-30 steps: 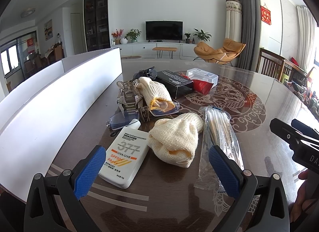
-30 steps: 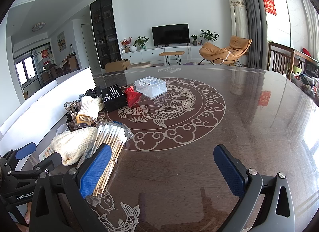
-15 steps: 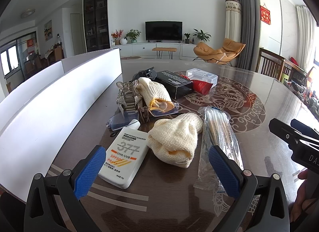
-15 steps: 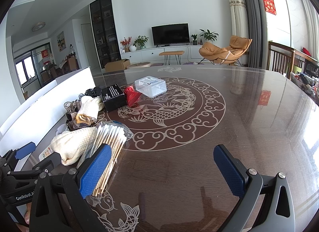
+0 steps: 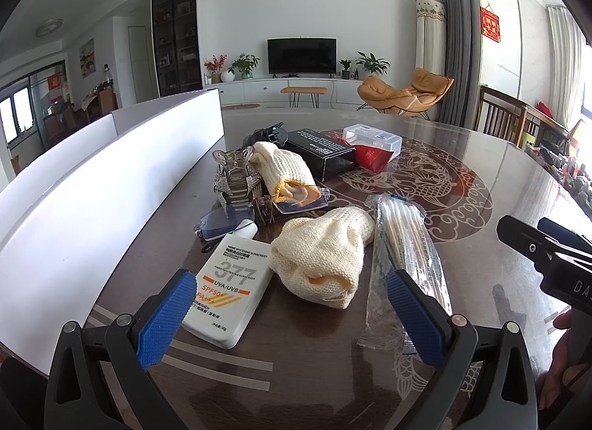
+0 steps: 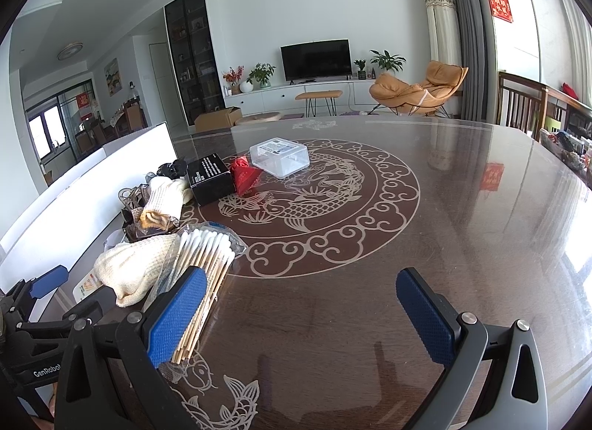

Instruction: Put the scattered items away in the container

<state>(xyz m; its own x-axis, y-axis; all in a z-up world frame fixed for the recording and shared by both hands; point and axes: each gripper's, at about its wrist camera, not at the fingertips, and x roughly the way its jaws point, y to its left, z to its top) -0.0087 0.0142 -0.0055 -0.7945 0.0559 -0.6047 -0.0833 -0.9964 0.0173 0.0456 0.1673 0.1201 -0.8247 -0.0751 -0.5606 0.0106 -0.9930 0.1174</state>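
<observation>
My left gripper (image 5: 290,313) is open, low over the table, just short of a white sunscreen tube (image 5: 231,291) and a cream knitted glove (image 5: 322,254). A clear bag of cotton swabs (image 5: 403,245) lies to the right of the glove. Behind them sit a second cream glove (image 5: 281,167), hair clips (image 5: 236,178), a black box (image 5: 320,151), a red packet (image 5: 372,156) and a clear plastic box (image 5: 372,136). My right gripper (image 6: 301,313) is open over bare table, the swab bag (image 6: 201,260) by its left finger. The container is a long white box (image 5: 92,186) along the left.
The dark table (image 6: 407,226) has a pale carved dragon medallion at its middle. A wooden chair (image 6: 525,104) stands at the far right edge. A hand (image 5: 562,359) shows at the lower right of the left wrist view.
</observation>
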